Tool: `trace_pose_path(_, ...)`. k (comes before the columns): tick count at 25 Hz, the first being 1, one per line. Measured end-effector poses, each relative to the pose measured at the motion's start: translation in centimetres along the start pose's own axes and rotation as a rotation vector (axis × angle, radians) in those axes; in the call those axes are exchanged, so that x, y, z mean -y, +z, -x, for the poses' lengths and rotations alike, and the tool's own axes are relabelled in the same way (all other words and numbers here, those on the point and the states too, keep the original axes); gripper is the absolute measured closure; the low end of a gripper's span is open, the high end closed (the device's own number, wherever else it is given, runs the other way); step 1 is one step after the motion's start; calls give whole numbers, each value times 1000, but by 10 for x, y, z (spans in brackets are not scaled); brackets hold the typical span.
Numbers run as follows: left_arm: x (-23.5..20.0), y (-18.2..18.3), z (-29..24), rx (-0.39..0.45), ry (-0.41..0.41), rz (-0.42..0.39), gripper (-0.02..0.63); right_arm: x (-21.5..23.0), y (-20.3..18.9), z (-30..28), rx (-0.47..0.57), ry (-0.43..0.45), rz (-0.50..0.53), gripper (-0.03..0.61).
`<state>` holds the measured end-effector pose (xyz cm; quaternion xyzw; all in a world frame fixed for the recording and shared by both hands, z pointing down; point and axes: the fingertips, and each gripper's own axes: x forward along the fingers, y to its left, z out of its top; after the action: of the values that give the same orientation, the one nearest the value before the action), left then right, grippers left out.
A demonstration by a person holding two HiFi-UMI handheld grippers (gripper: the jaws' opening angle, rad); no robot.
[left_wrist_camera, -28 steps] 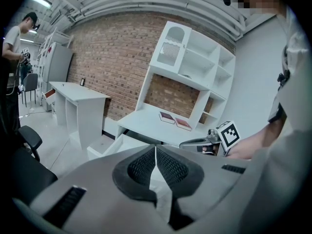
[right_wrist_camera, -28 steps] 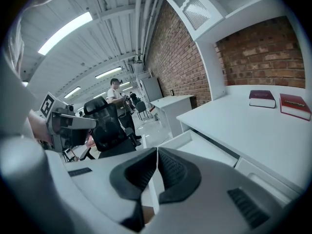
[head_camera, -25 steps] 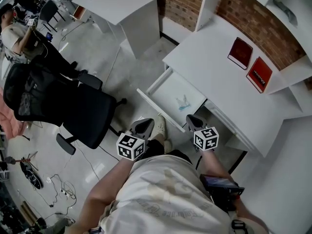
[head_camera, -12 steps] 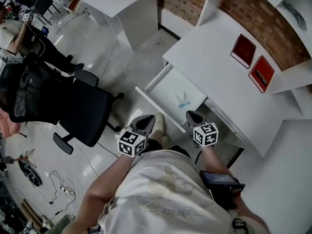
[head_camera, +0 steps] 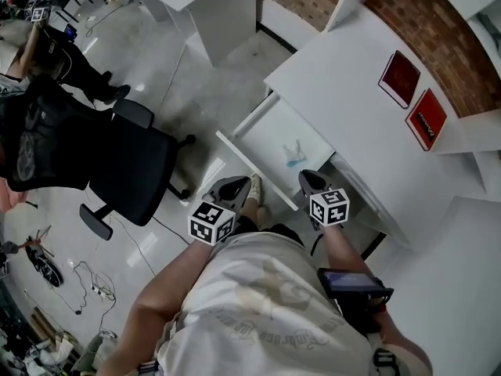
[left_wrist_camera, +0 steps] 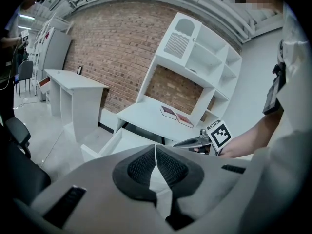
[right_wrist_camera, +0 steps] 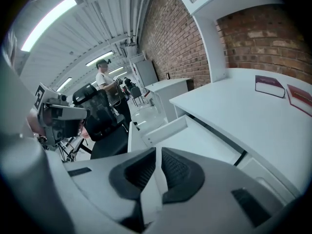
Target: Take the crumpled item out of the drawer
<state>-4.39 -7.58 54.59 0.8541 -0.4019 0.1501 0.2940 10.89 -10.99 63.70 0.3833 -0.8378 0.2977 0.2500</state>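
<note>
**Both grippers pressed together and empty; crumpled item lies in the open drawer**

In the head view we see the drawer (head_camera: 252, 163) pulled out of the white desk (head_camera: 344, 92), just above frame centre. Its front panel runs diagonally from centre toward lower right.

The crumpled item (head_camera: 293, 153) sits on the drawer floor toward the right end, near the desk edge. It is pale with a bluish patch, and nothing touches it.

- **Left gripper (head_camera: 235, 186):** it is below the drawer front, left of centre, outside the drawer and apart from the item. In the left gripper view its pads meet along a thin line with nothing between them.
- **Right gripper (head_camera: 307, 180):** it is just below the item in the frame, by the right end of the front panel. We can't tell whether its tip is over the rim or short of it. In the right gripper view the pads are closed to a hairline slit, pinching nothing. The drawer shows beyond them.

The left gripper's marker cube (head_camera: 210, 224) faces up at the head camera, and the right one's does too.

Two red books (head_camera: 400, 78) lie flat side by side on the desk at upper right, well apart from the drawer. A brick wall (head_camera: 438, 30) runs behind the desk. A black office chair (head_camera: 125, 163) stands on the floor at frame left, well clear of the drawer.
</note>
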Motion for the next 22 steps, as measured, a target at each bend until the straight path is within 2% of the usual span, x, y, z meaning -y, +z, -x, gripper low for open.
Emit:
trace_pose_path(6, -8, 3, -7, -14, -2, 4, 586, 13, -5, -13, -44, -22, 5, 540)
trace_pose_path(8, -11, 5, -11, -14, 0, 6, 586, 17, -7, -19, -61, -24, 7, 474)
trace_pose_path(12, -15, 6, -17, -18, 4, 16, 586, 23, -9, -29, -89, -20, 17, 462)
trace_pose_path(22, -27, 6, -25, -28, 9, 40, 586, 37, -20, -57, -198, -19, 28, 382)
